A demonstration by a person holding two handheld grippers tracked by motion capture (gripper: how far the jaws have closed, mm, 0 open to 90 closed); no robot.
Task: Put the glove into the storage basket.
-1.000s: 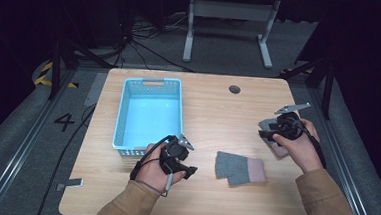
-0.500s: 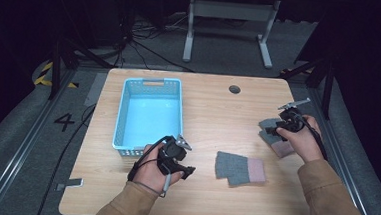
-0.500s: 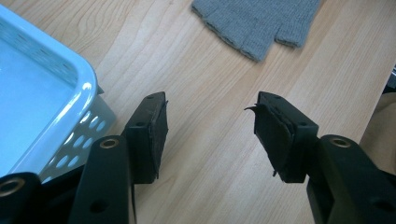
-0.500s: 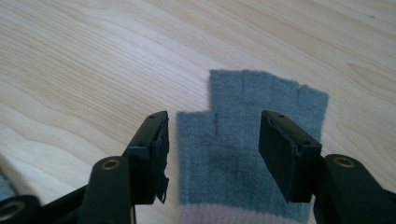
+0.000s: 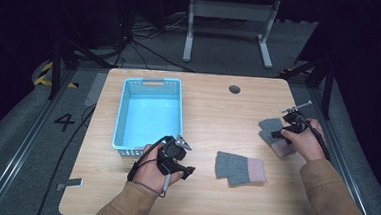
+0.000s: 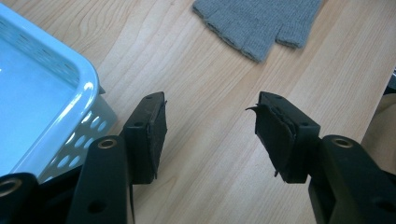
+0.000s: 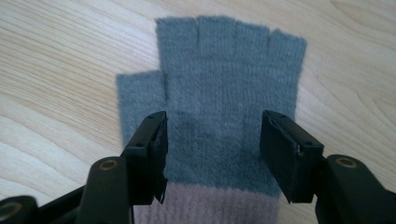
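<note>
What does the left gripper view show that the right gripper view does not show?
Left gripper view: the blue basket beside the open fingers, bare table between them, and a grey glove lying farther off.
Right gripper view: another grey glove with a pink cuff, lying flat directly under the open fingers; it is not gripped.
Both: the wooden table, a fingerless grey glove, and two black fingers standing apart.

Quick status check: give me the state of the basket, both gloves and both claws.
Blue basket: upright, empty.
Near glove: flat on table, untouched.
Right glove: flat on table, beneath the right claw.
Left claw: open, nothing between the jaws.
Right claw: open, jaws astride the right glove.
</note>
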